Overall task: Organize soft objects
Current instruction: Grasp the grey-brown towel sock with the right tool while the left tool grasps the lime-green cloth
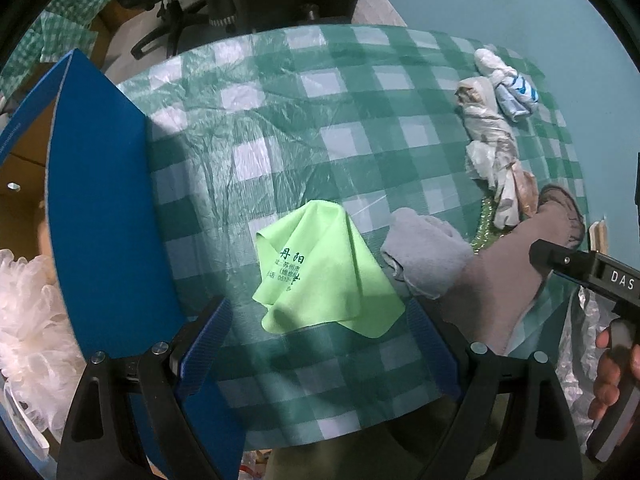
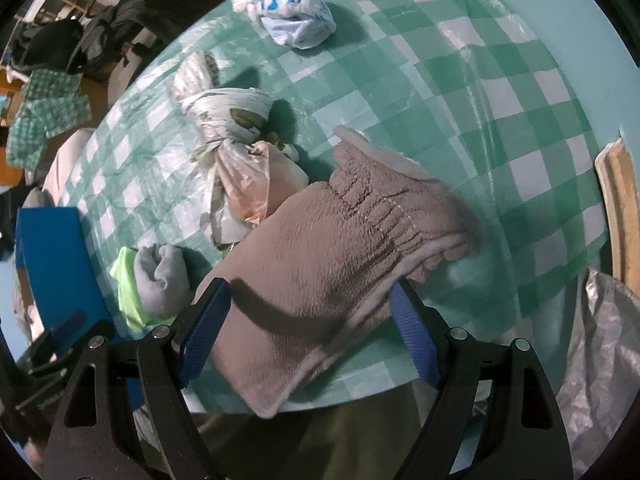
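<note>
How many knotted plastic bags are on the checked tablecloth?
2: a blue-and-white bag at the far edge, and a leaf-printed bag nearer, beside the brown fleece. Others may be hidden.

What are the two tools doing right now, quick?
Left tool: open, empty, above the green cloth.
Right tool: open wide, straddling the brown fuzzy cloth, not squeezing it.

Both wrist views steeply down, sharing tablecloth [image 1: 360, 92].
</note>
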`<state>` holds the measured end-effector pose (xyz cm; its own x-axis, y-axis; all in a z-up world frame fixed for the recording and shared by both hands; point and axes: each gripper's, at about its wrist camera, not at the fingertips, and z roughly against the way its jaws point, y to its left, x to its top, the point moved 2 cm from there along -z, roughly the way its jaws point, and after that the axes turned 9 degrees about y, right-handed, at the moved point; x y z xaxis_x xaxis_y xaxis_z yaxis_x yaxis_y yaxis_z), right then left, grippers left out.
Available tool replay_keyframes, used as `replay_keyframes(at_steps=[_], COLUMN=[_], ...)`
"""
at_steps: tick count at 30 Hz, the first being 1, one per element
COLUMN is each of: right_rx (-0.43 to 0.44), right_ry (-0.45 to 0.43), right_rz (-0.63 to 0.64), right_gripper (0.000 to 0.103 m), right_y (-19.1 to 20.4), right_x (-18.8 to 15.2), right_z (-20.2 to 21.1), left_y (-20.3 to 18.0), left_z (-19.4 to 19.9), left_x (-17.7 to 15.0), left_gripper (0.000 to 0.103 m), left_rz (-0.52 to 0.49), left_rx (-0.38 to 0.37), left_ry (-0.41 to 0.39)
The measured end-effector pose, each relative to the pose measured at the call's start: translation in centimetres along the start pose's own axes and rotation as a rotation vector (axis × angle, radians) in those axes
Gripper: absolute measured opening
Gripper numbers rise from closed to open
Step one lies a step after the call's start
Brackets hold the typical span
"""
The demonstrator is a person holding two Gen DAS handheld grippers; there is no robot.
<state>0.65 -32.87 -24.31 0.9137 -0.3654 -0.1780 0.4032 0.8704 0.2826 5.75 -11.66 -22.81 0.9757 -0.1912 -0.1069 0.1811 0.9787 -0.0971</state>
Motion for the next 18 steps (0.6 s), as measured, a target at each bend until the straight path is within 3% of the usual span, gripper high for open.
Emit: replay_keyframes(at_steps=[10, 12, 18], right_rx=[-0.017, -0.020, -0.053], right_ry=[0.019, 0.014, -0.001], right_rz=[0.005, 0.008, 0.068], right_gripper=[0.081, 0.074, 0.039], right_y=[-0.3, -0.4, -0.6], right_x=[1.1, 1.2, 1.0], right_z=[-1.3, -1.4, -0.8], left_y=[0.5, 0.5, 0.5], left_z=[-1.4, -1.8, -2.8], left_x=[0.9, 1.1, 1.4], left_gripper=[0.091, 0.092, 0.092], left_rz=[0.029, 0.037, 0.041], left_rx=[-0.029, -0.022, 0.001], left_ry=[0.031, 0.038, 0.055])
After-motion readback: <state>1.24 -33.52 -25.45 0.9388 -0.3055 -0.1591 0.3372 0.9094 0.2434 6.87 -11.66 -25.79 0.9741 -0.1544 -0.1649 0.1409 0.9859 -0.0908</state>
